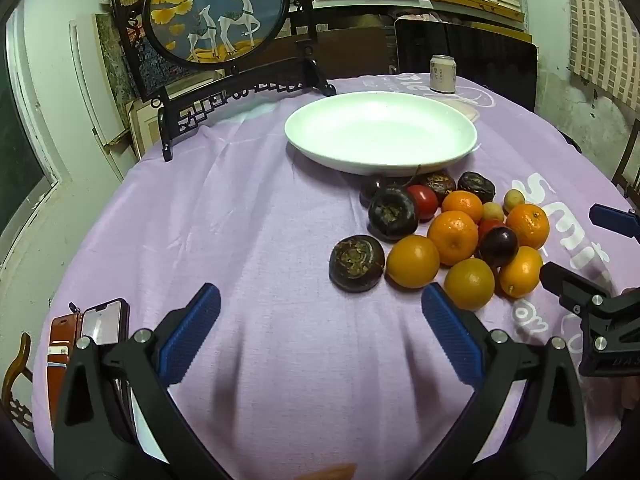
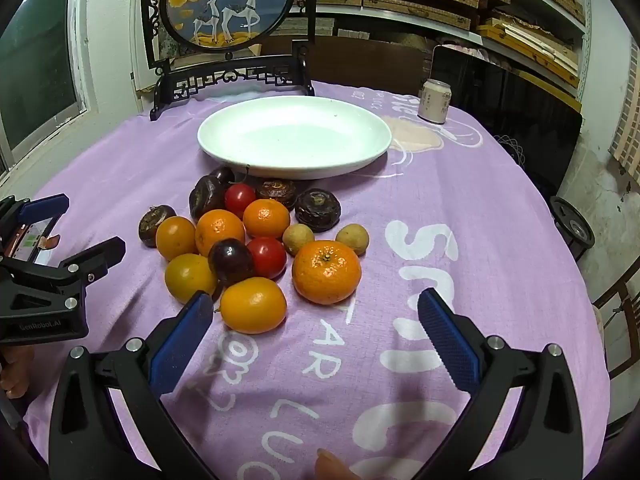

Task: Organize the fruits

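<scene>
- Fruits (image 2: 256,240) lie in a loose pile on the purple cloth of the desk (image 2: 440,208), nothing in the plate yet; judged: task at its start, no piece picked.
- Nearest, right wrist view: right hand-held gripper (image 2: 314,312) has jaws spread wide w/ nothing between, tilted down toward the cloth. A yellow-orange citrus (image 2: 254,304) sits just beside its left blue pad; a bigger mandarin (image 2: 326,272) lies just beyond the gap.
- Left wrist view: left hand-held gripper (image 1: 320,306) is also wide open & empty, over bare cloth, w/ the pile ahead & to its right. Closest to it: a dark brown water chestnut (image 1: 356,263) & an orange citrus (image 1: 470,284) by its right pad.
- Phone in a case (image 1: 102,326) lies at the near left desk edge.
- Mid pile: oranges, two red cherry tomatoes, a dark plum, two small tan longans, more water chestnuts, most touching.
- Farther: white oval plate (image 2: 224,140), empty, just behind the pile.
- Far: drink can (image 2: 434,102) & a round deer screen on a black stand (image 2: 228,4).
- Next move, judged: lower one open gripper around a fruit at the pile's edge, close gently, carry it to the plate. Round fruit may roll if nudged.
</scene>
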Demonstrator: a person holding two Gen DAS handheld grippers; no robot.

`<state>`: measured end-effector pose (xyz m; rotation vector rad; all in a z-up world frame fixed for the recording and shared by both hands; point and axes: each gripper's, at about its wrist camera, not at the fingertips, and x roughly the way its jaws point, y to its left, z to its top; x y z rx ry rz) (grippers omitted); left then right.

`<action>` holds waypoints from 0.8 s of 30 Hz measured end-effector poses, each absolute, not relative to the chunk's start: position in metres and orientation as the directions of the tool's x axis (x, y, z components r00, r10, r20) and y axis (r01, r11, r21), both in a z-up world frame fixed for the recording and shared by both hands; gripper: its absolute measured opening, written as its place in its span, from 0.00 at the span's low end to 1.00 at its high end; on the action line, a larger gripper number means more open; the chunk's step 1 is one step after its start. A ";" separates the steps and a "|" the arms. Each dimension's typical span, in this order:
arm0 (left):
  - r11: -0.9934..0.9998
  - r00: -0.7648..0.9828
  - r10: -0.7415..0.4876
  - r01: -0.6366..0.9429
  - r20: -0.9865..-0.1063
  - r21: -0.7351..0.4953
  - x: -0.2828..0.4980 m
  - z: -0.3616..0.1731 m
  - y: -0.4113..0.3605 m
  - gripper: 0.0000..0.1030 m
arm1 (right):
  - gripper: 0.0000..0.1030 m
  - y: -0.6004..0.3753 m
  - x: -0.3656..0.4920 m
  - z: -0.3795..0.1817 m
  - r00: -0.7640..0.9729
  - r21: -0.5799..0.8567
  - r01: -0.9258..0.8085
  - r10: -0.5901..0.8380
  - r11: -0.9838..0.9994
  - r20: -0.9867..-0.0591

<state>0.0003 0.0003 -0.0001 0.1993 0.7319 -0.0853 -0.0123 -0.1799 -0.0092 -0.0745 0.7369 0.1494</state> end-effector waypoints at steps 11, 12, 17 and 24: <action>0.978 0.746 -0.013 0.147 -0.666 0.145 0.000 0.000 -0.001 0.98 | 0.99 -0.180 -0.012 -0.009 0.731 -0.019 -0.161 0.106 0.987 -0.675; 0.979 0.745 -0.013 0.146 -0.667 0.145 -0.001 0.001 0.000 0.98 | 0.99 -0.179 -0.013 -0.009 0.731 -0.020 -0.162 0.106 0.987 -0.674; 0.979 0.744 -0.014 0.147 -0.668 0.143 -0.001 0.002 0.002 0.98 | 0.99 -0.180 -0.013 -0.009 0.733 -0.020 -0.163 0.108 0.986 -0.672; 0.979 0.744 -0.014 0.148 -0.668 0.144 -0.001 0.001 0.001 0.98 | 0.99 -0.180 -0.013 -0.009 0.733 -0.020 -0.163 0.107 0.986 -0.672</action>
